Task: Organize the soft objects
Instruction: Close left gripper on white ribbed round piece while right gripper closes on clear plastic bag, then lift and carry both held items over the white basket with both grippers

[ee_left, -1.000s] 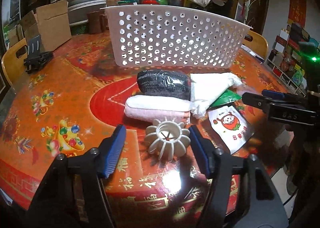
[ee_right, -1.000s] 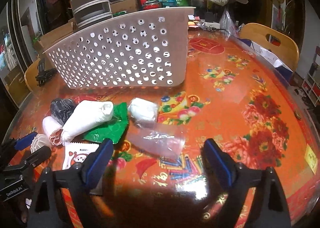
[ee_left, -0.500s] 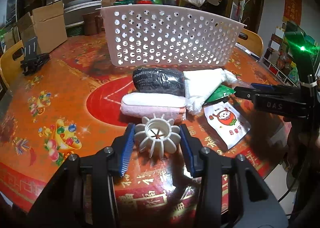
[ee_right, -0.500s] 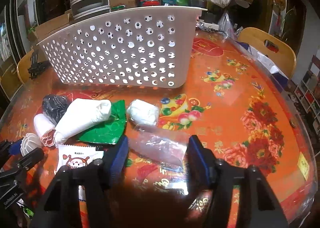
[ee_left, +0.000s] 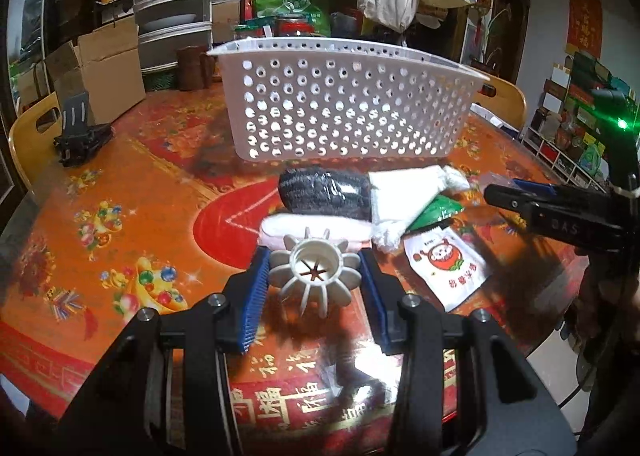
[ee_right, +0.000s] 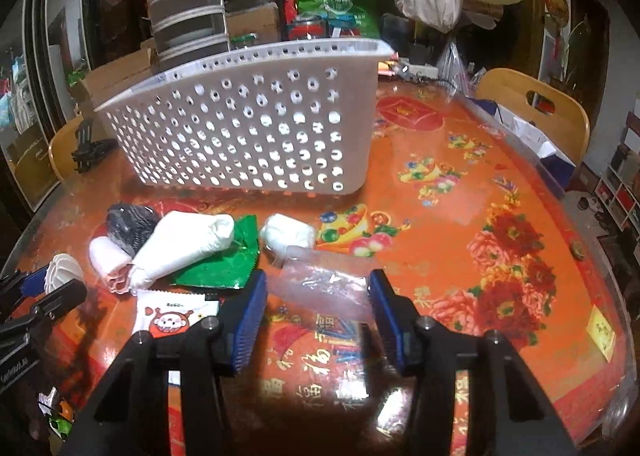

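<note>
Two blue pads of the left tongs [ee_left: 315, 288] pinch a white ribbed, flower-shaped piece [ee_left: 316, 270] from both sides in the left wrist view — it seems lifted a little off the tabletop [ee_left: 120, 216], though I cannot be sure. Just ahead of the tongs lie a pink rolled cloth [ee_left: 316, 225], a black bundle [ee_left: 324, 195] and a white rolled cloth [ee_left: 404, 194], packed together as a waiting pile. Beyond them stands the white perforated basket [ee_left: 344, 112], mouth up, likely the goal for the soft things. To the right of the tongs sits a white sachet [ee_left: 446, 270] with a red cartoon figure; its small characters are too fine to read. The right tongs' arm shows letters that look like "GAS".

From the right wrist view, the right tongs [ee_right: 318, 310] are closing, and a clear plastic bag [ee_right: 324, 284] lies between the pads; whether they press it yet I cannot tell. Just ahead sits a white wad [ee_right: 286, 234]; ahead and left, a green foil packet [ee_right: 218, 260] lies under the white roll. The basket stands further ahead, left of centre. Large gold characters, partly hidden, are printed on the tabletop below the tongs.
</note>
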`<state>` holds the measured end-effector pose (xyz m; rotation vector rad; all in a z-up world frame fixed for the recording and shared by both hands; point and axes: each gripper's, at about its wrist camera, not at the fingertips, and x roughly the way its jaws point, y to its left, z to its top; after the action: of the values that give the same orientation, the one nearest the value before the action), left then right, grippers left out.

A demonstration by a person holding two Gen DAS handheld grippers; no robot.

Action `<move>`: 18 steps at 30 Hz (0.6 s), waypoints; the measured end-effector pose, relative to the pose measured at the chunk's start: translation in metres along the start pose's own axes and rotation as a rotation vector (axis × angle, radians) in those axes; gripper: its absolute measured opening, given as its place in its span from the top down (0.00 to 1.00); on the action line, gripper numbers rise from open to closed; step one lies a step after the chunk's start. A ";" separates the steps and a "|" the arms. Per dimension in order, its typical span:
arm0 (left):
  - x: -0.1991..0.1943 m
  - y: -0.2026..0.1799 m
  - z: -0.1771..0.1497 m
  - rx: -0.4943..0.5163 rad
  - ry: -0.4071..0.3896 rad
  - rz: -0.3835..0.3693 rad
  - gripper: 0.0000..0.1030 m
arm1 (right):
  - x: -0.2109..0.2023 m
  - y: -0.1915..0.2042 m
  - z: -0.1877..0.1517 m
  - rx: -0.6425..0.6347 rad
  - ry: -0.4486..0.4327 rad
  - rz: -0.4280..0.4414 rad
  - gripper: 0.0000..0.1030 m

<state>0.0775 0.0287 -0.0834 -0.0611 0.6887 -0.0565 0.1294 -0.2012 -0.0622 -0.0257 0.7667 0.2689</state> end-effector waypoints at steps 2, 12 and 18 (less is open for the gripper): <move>-0.003 0.003 0.005 -0.007 -0.007 -0.002 0.60 | -0.005 -0.001 0.002 -0.003 -0.010 0.001 0.50; -0.016 0.013 0.046 -0.022 -0.067 0.012 0.60 | -0.023 -0.004 0.020 -0.013 -0.061 0.033 0.50; -0.030 0.016 0.084 -0.018 -0.108 0.007 0.60 | -0.041 0.000 0.046 -0.044 -0.114 0.060 0.50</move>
<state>0.1088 0.0499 -0.0007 -0.0781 0.5816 -0.0400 0.1323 -0.2053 -0.0008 -0.0285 0.6488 0.3411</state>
